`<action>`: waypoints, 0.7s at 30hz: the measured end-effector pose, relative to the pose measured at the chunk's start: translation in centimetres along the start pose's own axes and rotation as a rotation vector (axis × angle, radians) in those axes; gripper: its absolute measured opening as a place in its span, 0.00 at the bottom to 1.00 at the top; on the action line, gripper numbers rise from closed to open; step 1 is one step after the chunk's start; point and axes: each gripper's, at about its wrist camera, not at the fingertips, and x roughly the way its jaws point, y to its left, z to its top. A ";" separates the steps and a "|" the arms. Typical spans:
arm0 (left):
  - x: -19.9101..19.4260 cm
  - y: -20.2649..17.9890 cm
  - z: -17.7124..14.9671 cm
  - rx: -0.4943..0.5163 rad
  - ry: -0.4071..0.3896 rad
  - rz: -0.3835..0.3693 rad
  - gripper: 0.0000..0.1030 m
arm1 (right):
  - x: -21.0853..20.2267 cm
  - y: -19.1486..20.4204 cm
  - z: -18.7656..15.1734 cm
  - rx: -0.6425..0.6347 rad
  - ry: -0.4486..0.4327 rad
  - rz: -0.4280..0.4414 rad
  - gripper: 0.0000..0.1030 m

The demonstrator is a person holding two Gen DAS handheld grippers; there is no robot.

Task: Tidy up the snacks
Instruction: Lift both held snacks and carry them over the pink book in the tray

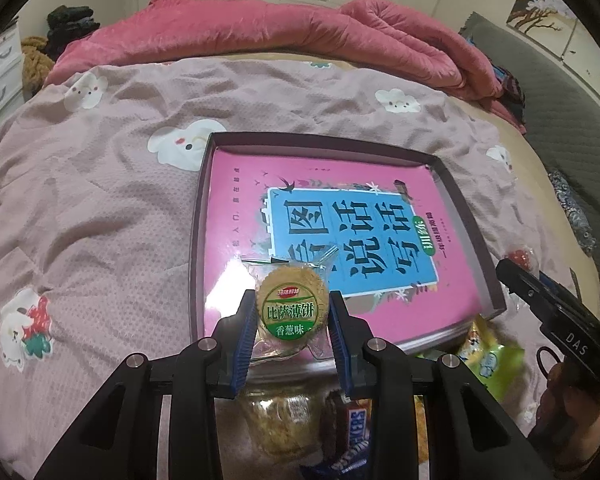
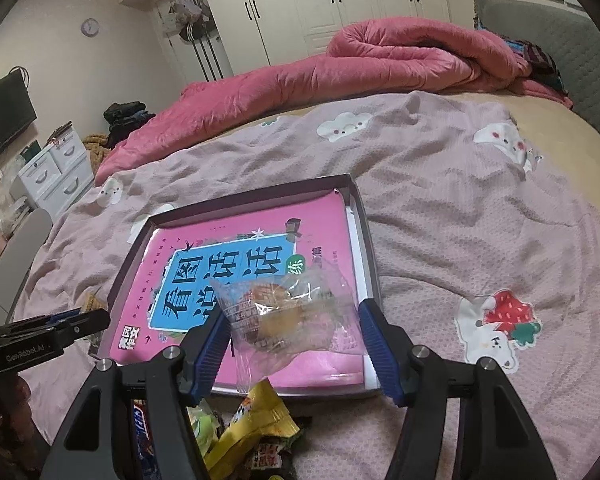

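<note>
My left gripper (image 1: pixel 292 300) is shut on a round cracker packet (image 1: pixel 292 308) with a green label, held above the near edge of a shallow dark tray (image 1: pixel 198 216). A pink and blue book (image 1: pixel 340 220) lies flat in the tray. My right gripper (image 2: pixel 290 316) is shut on a clear-wrapped brown pastry (image 2: pixel 276 312), its wrapper spanning both blue pads, over the tray's (image 2: pixel 364 216) near right part. Each gripper shows in the other's view: the right one (image 1: pixel 512 276) at the tray's right side, the left one (image 2: pixel 96 318) at its left side.
A pile of loose snacks lies on the bedspread before the tray: a Snickers bar (image 1: pixel 352 428), a clear pack (image 1: pixel 280 420), a green pack (image 1: pixel 488 356) and a yellow packet (image 2: pixel 256 420). A rolled pink quilt (image 2: pixel 340 68) lies at the far side of the bed.
</note>
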 end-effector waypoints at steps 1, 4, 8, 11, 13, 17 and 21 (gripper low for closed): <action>0.3 0.1 0.1 0.000 0.006 0.002 0.34 | 0.2 0.0 0.0 0.000 0.005 -0.002 0.62; 1.0 0.3 0.2 -0.003 0.018 0.006 0.34 | 0.7 0.0 0.1 0.001 0.014 -0.005 0.63; 1.9 0.5 0.3 -0.006 0.033 0.013 0.34 | 1.6 -0.1 0.1 0.011 0.041 -0.009 0.63; 2.4 0.5 0.3 -0.004 0.041 0.015 0.34 | 2.2 -0.3 -0.1 0.020 0.061 -0.012 0.63; 2.6 0.6 0.2 -0.002 0.043 0.018 0.34 | 2.5 -0.5 -0.2 0.025 0.073 -0.015 0.63; 3.1 0.6 0.1 -0.003 0.051 0.018 0.34 | 3.1 -0.8 -0.6 0.032 0.091 -0.020 0.63; 3.4 0.6 -0.1 -0.005 0.055 0.016 0.34 | 3.6 -0.9 -1.0 0.031 0.108 -0.030 0.63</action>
